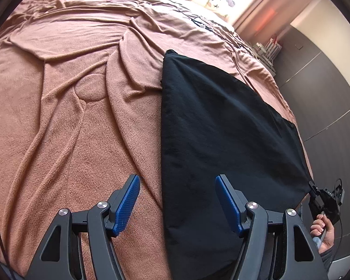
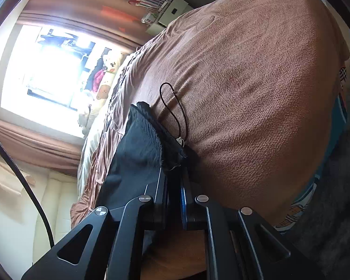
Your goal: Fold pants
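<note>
While my right gripper (image 2: 175,175) pinched the black pants (image 1: 221,128) corner, my left gripper (image 1: 177,200) hung unclenched over their near edge; folded once, further folds remained

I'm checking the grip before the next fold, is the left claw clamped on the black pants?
No, the left claw stands open, its blue pads apart above the edge of the black pants without pinching them.

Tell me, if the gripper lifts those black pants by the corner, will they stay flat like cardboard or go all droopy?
Probably droopy. The black pants lie soft and flat on the brown blanket, and where the right gripper pinches a corner the cloth bunches and wrinkles. They look thin, so likely light. The fuzzy blanket may drag on them when pulled.
</note>
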`<action>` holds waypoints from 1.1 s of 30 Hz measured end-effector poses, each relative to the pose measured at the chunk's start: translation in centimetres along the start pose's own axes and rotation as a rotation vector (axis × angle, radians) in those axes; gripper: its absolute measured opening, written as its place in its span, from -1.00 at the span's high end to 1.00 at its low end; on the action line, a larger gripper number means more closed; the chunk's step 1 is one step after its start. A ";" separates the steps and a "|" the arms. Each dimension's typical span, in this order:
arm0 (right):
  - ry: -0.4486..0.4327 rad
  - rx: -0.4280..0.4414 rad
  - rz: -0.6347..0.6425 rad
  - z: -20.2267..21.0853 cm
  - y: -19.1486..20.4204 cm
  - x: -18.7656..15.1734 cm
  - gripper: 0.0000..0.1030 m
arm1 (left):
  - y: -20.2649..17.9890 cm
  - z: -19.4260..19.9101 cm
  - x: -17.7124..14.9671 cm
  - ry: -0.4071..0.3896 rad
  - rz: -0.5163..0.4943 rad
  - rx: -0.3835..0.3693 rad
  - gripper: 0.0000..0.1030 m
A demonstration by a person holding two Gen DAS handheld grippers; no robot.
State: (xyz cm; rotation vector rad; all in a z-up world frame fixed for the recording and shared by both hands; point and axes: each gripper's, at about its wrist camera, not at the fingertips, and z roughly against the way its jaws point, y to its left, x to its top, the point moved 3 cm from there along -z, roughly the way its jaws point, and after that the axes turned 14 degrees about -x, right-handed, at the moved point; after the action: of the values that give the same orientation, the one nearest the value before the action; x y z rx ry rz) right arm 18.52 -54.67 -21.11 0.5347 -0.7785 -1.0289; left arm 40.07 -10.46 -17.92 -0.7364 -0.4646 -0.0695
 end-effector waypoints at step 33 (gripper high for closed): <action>0.049 0.024 0.031 -2.4 -0.2 0.7 0.46 | 3.4 -5.0 5.5 0.011 0.202 -0.171 0.73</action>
State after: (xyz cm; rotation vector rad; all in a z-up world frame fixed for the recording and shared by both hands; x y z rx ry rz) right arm 20.51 -55.26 -22.49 0.5646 -0.7543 -0.9758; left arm 47.66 -10.71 -20.94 -0.9466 -0.3752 0.0768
